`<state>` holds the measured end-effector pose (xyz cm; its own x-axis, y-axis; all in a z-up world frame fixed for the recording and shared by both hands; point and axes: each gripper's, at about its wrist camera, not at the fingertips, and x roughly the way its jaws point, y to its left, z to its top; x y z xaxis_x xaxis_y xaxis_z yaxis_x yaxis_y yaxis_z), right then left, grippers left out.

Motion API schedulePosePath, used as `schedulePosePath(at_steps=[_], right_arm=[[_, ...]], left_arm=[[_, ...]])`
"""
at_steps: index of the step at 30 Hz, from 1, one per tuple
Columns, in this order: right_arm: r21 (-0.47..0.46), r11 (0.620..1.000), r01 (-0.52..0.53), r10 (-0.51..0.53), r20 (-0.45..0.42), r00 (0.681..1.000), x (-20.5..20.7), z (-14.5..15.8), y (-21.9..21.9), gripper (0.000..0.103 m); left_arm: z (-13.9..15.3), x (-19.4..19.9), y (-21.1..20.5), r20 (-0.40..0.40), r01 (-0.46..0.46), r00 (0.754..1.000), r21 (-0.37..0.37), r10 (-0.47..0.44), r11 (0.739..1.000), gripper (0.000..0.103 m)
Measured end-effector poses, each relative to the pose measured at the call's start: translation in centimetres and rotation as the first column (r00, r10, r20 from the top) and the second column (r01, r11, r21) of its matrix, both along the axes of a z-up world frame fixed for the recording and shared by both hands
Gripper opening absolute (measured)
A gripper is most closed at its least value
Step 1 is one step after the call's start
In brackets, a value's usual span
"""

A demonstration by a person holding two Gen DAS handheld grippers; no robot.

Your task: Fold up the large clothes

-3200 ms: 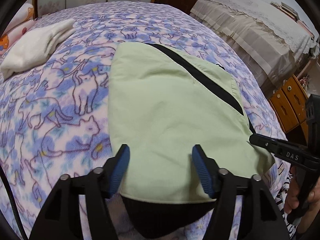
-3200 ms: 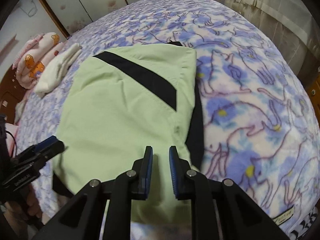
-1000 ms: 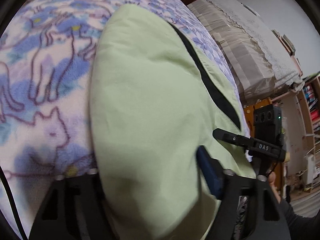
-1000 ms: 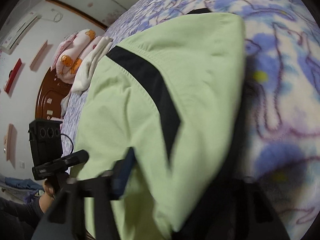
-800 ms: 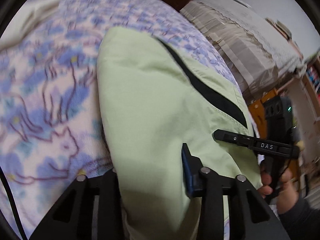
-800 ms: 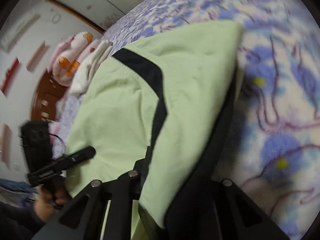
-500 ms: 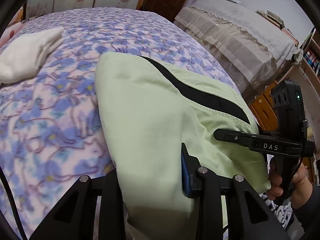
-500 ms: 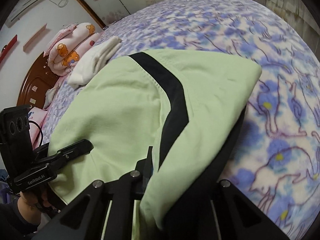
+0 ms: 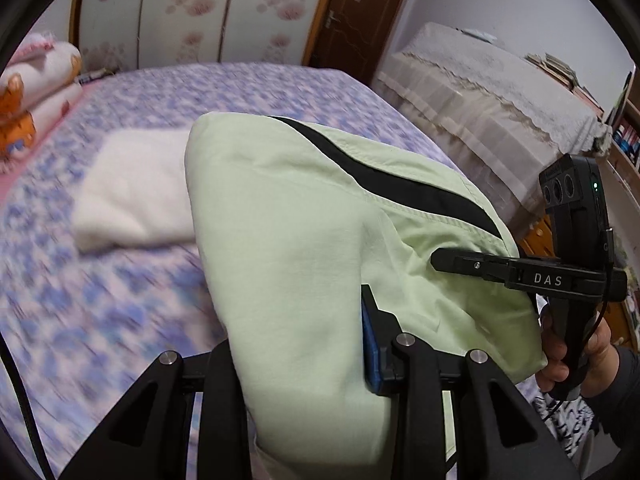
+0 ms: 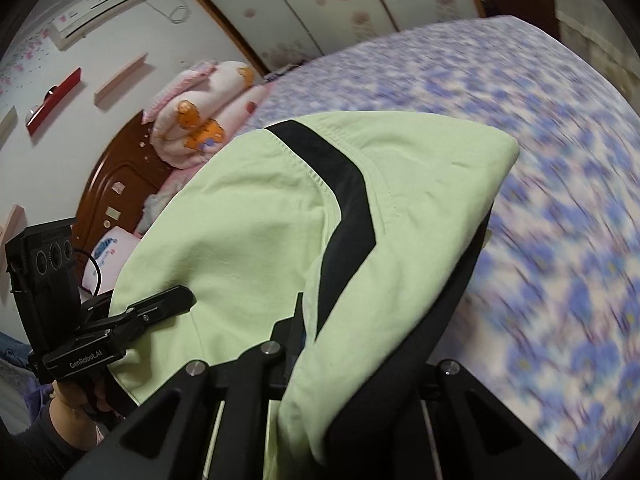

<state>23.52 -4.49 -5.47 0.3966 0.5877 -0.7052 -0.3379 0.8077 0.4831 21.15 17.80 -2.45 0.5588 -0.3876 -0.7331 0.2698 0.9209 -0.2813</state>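
A folded light-green garment [image 9: 304, 240] with a black stripe [image 9: 400, 184] is lifted off the bed, held from both sides. My left gripper [image 9: 300, 340] is shut on its near edge; the cloth hides the left finger and only the blue right pad [image 9: 370, 344] shows. My right gripper [image 10: 360, 340] is shut on the other side of the garment [image 10: 256, 232], whose green and black layers drape over its fingers. Each gripper also shows in the other's view, the right one [image 9: 480, 266] and the left one [image 10: 160, 308], both clamped on the garment's edge.
The bed has a blue and pink cat-print blanket [image 9: 100, 300]. A folded white cloth [image 9: 132, 184] lies on it behind the garment. Pink quilts [image 10: 200, 116] are stacked at the wooden headboard [image 10: 120, 176]. A lace-covered piece of furniture [image 9: 500, 108] stands to the right.
Both grippers slid under the garment's near edge, closed on it, and lifted it off the blanket. The garment now hangs between them, higher above the bed than half a second ago.
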Motion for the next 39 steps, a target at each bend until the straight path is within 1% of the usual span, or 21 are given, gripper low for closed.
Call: schedulePosePath(at_steps=[3, 4, 5, 8, 10, 13, 15, 16, 18, 19, 20, 21, 23, 24, 26, 27, 30, 32, 34, 38, 39], right_arm=[[0.021, 1.0, -0.006, 0.005, 0.035, 0.999, 4.7, 1.2, 4.8, 0.011], [0.029, 1.0, -0.005, 0.004, 0.042, 0.999, 6.1, 1.4, 6.2, 0.011], [0.04, 0.999, -0.004, 0.002, 0.052, 0.999, 8.0, 1.6, 7.7, 0.011], [0.07, 0.998, 0.009, -0.015, 0.074, 0.997, 14.2, 1.7, 12.2, 0.011], [0.082, 0.996, 0.02, -0.027, 0.086, 0.996, 17.6, 0.9, 14.7, 0.011], [0.077, 0.997, 0.025, -0.032, 0.09, 0.995, 22.2, -1.0, 17.9, 0.011], [0.079, 0.996, 0.037, -0.044, 0.077, 0.996, 25.2, -3.2, 19.5, 0.011], [0.077, 0.996, 0.038, -0.043, 0.068, 0.997, 26.7, -4.7, 20.4, 0.011], [0.049, 0.998, 0.027, -0.029, 0.048, 0.998, 28.9, -7.4, 21.7, 0.011], [0.035, 0.999, 0.027, -0.028, 0.024, 0.999, 29.9, -9.1, 22.3, 0.011], [0.015, 0.999, 0.038, -0.038, 0.0, 0.999, 30.7, -11.0, 22.5, 0.012], [0.001, 0.999, 0.043, -0.043, -0.016, 0.999, 31.3, -12.8, 22.6, 0.013], [0.003, 0.999, 0.054, -0.054, -0.023, 0.998, 31.7, -15.0, 22.5, 0.019], [0.016, 0.998, 0.054, -0.054, -0.021, 0.998, 31.6, -15.5, 22.3, 0.019], [0.02, 0.999, 0.044, -0.044, -0.011, 0.999, 31.4, -15.3, 22.0, 0.02], [0.009, 0.999, 0.035, -0.035, -0.011, 0.999, 31.3, -15.0, 22.1, 0.023], [-0.069, 0.998, 0.007, -0.009, -0.035, 0.999, 31.3, -13.7, 22.5, 0.029], [-0.113, 0.994, -0.001, -0.004, -0.052, 0.999, 31.0, -12.8, 22.4, 0.03], [-0.138, 0.99, -0.013, 0.003, -0.074, 0.997, 30.5, -11.8, 21.8, 0.03], [-0.199, 0.98, 0.0, -0.01, -0.048, 0.999, 28.5, -9.6, 21.0, 0.031], [-0.208, 0.978, 0.006, -0.014, -0.035, 0.999, 27.9, -9.0, 20.8, 0.031]], left_arm=[[1.4, 5.2, 5.8, 0.029, -0.01, 1.0, 0.017, 0.009, 1.0, 0.031], [1.6, 6.5, 7.0, 0.035, -0.007, 0.999, 0.023, 0.006, 1.0, 0.031], [1.9, 9.0, 9.2, 0.041, -0.011, 0.999, 0.025, 0.01, 1.0, 0.031], [1.9, 15.3, 14.3, 0.049, -0.011, 0.999, 0.032, 0.01, 0.999, 0.031], [1.4, 19.3, 16.5, 0.048, -0.013, 0.999, 0.041, 0.011, 0.999, 0.031], [-0.8, 25.4, 19.9, 0.048, -0.009, 0.999, 0.064, 0.005, 0.998, 0.032], [-3.3, 28.5, 21.4, 0.033, -0.014, 0.999, 0.066, 0.012, 0.998, 0.033], [-4.8, 29.7, 22.0, 0.026, -0.015, 1.0, 0.07, 0.013, 0.997, 0.034], [-8.8, 32.3, 23.5, -0.009, -0.025, 1.0, 0.078, 0.026, 0.997, 0.036], [-10.6, 32.8, 23.7, -0.028, -0.03, 0.999, 0.091, 0.033, 0.995, 0.038], [-12.6, 33.2, 24.0, -0.054, -0.043, 0.997, 0.1, 0.048, 0.994, 0.045], [-14.6, 33.7, 24.8, -0.051, -0.062, 0.996, 0.085, 0.067, 0.994, 0.053], [-16.1, 33.7, 25.8, -0.022, -0.082, 0.996, 0.013, 0.082, 0.997, 0.061], [-16.5, 33.7, 26.1, -0.009, -0.084, 0.996, -0.006, 0.084, 0.996, 0.064], [-16.6, 33.5, 26.2, -0.002, -0.088, 0.996, -0.007, 0.088, 0.996, 0.068], [-16.6, 33.6, 26.2, -0.008, -0.099, 0.995, 0.003, 0.099, 0.995, 0.071], [-15.9, 33.6, 26.2, -0.023, -0.133, 0.991, 0.055, 0.134, 0.99, 0.074], [-14.5, 33.0, 25.8, -0.026, -0.154, 0.987, 0.101, 0.158, 0.983, 0.074], [-12.6, 32.1, 25.5, -0.009, -0.185, 0.982, 0.142, 0.188, 0.973, 0.074], [-8.6, 29.7, 25.5, 0.063, -0.251, 0.968, 0.153, 0.244, 0.956, 0.074], [-7.9, 29.2, 25.4, 0.066, -0.262, 0.965, 0.147, 0.254, 0.954, 0.073]])
